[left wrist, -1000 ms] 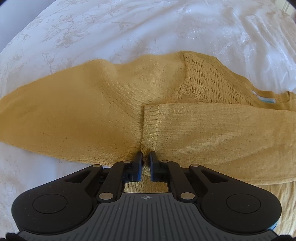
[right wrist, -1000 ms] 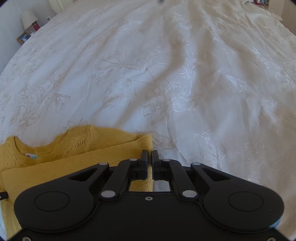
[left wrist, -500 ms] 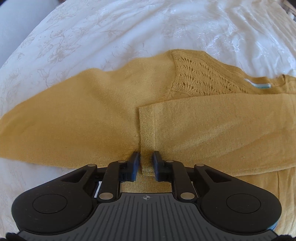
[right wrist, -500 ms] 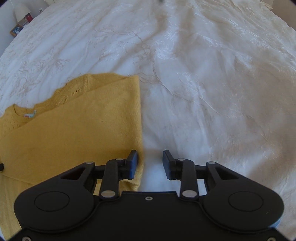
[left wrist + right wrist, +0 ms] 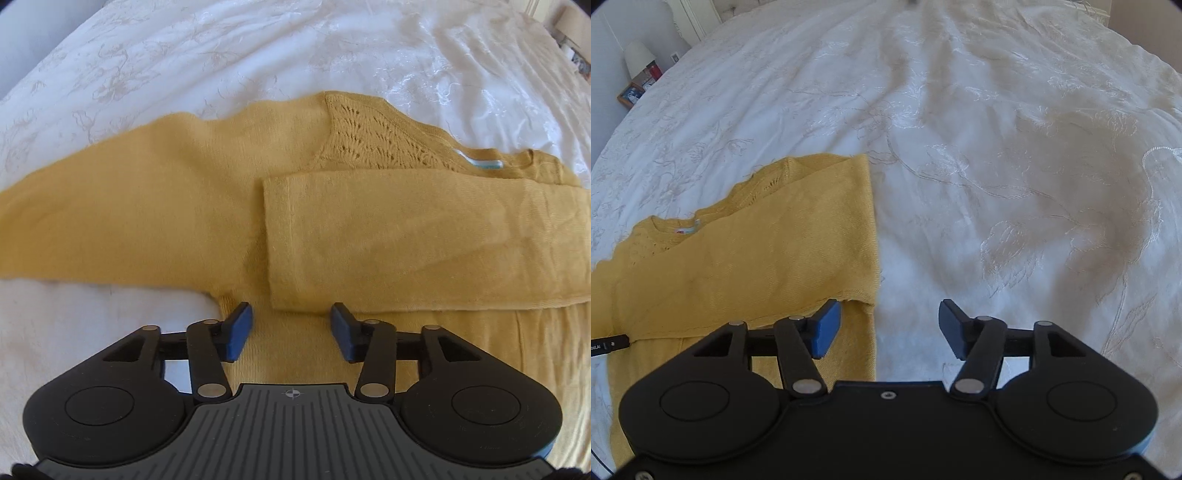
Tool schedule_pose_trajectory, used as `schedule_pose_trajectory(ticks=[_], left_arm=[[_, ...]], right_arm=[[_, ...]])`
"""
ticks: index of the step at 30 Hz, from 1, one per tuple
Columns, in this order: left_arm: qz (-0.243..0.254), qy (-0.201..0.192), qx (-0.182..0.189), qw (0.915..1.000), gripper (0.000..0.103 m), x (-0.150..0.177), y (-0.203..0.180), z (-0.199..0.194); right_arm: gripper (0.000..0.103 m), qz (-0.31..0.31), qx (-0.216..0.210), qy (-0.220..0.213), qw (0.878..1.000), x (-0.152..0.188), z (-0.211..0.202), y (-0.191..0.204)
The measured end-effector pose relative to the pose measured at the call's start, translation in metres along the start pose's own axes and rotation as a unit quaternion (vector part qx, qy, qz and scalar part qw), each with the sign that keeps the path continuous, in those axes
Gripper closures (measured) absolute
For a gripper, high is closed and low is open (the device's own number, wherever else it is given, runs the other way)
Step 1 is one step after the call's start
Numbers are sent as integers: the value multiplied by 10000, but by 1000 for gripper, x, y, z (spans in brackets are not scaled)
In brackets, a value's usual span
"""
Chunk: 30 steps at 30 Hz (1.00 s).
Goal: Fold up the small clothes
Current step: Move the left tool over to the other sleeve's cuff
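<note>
one yellow sweater (image 5: pixel 184 206) on white bedspread (image 5: pixel 997 166), two tongs, left tongs (image 5: pixel 291 326) and right tongs (image 5: pixel 890 325), both opening, empty

Neck label (image 5: pixel 484 163) print seems too blurred to read

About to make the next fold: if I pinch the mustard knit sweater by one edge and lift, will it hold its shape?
Probably not. The mustard knit sweater lies limp and flat on the white embroidered bedspread, so it should droop. Its folded sleeve lies loose and may slide off.
</note>
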<state>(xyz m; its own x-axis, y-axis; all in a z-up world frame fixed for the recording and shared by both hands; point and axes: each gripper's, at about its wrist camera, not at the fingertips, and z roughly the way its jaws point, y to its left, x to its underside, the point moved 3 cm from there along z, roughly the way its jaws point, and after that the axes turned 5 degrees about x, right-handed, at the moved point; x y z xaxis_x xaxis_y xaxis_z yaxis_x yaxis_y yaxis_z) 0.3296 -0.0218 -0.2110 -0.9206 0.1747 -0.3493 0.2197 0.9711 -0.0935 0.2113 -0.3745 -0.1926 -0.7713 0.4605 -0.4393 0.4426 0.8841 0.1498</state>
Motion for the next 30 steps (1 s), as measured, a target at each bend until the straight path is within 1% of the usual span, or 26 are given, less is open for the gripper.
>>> schedule_pose_trajectory(ticks=[1, 2, 3, 5, 7, 8, 9, 10, 12, 15, 21, 27, 30], left_arm=[[-75, 72, 108, 9999, 41, 8, -1, -3], [-113, 113, 151, 9998, 37, 14, -2, -5], [-139, 136, 169, 9997, 32, 20, -2, -8], [-169, 133, 138, 9997, 28, 35, -7, -17], [-208, 126, 109, 9996, 19, 49, -12, -26], [-235, 111, 112, 9996, 17, 55, -15, -31], [-255, 101, 118, 9996, 12, 60, -17, -35], [-274, 94, 126, 9995, 9, 64, -16, -38], [-270, 76, 94, 9996, 7, 75, -22, -46], [-219, 55, 20, 9997, 0, 90, -30, -57], [-303, 2, -18, 9995, 0, 117, -48, -78], [-592, 28, -17, 9982, 0, 141, -64, -93], [-701, -10, -39, 9975, 1, 147, -68, -101]], right_arm=[[30, -27, -51, 6, 10000, 3, -3, 3], [23, -41, -108, 18, 9999, 6, -5, 7], [19, -40, -179, 29, 9998, 10, -7, 10], [17, -44, -308, 77, 9995, 20, -12, 14], [11, -100, -375, 133, 9992, 32, -18, 19], [9, -114, -407, 152, 9990, 37, -21, 21], [8, -115, -446, 173, 9988, 42, -23, 23], [8, -115, -490, 203, 9985, 47, -26, 24], [3, -136, -565, 248, 9980, 56, -30, 25], [1, -225, -709, 287, 9968, 68, -39, 27], [1, -573, -933, 300, 9935, 83, -59, 34], [1, -780, -1034, 314, 9911, 88, -71, 36], [1, -903, -1128, 292, 9891, 91, -75, 37]])
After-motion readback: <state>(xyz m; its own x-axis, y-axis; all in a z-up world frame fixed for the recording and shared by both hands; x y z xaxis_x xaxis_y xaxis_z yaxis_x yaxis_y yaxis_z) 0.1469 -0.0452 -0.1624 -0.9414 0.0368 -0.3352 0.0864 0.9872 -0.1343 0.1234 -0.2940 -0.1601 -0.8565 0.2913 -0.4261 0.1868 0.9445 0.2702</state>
